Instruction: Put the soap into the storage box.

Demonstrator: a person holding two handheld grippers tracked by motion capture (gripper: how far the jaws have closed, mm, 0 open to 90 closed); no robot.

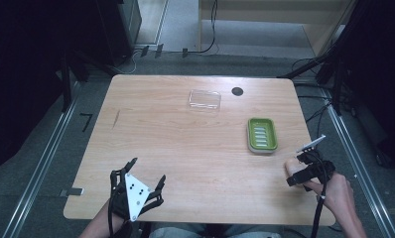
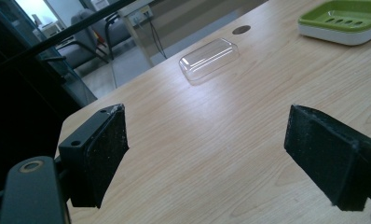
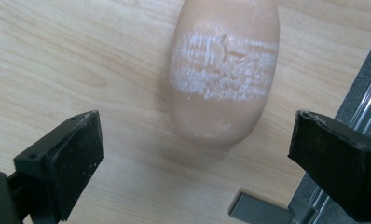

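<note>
Ahead of the right gripper, jaws apart, soap bar on table.

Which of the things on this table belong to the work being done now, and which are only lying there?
In the work:
- bar of soap, lying on the table just ahead of the open right gripper
- green soap dish, probably where it goes
- clear plastic lid, likely the dish's cover

Lying about:
- round dark hole in the table
- left gripper, open and idle
</note>
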